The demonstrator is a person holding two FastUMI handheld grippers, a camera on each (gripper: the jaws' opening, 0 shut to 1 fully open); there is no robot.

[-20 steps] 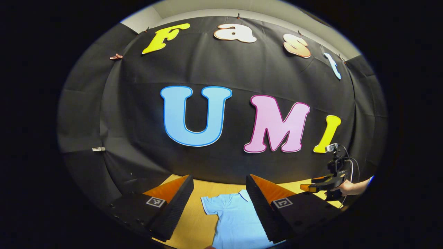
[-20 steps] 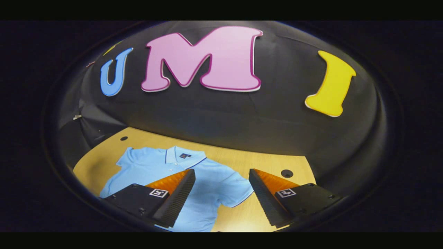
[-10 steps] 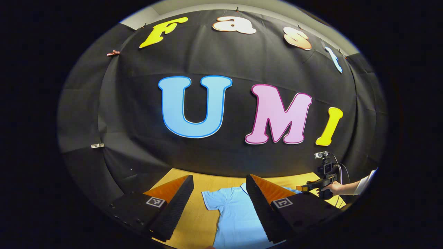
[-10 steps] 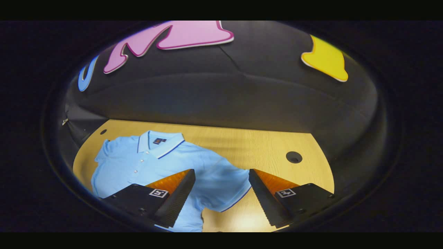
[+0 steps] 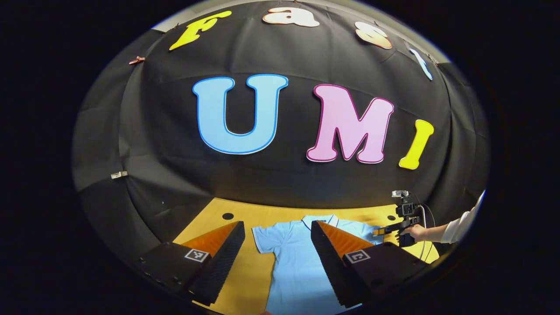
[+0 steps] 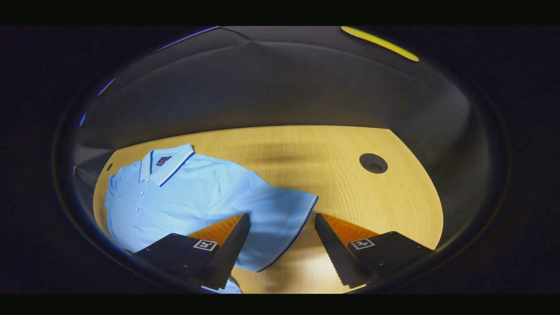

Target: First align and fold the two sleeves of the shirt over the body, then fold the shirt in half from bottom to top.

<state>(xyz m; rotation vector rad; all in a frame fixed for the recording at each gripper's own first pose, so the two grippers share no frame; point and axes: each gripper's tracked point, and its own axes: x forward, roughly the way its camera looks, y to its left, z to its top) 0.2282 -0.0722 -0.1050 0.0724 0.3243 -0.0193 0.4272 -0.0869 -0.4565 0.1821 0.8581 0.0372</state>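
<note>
Shirt lies flat on the table; left gripper and right gripper hover spread above its sleeves, gripping nothing.

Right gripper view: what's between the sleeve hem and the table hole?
Bare table. Nothing lies between the sleeve hem and the hole in the right gripper view.
</note>
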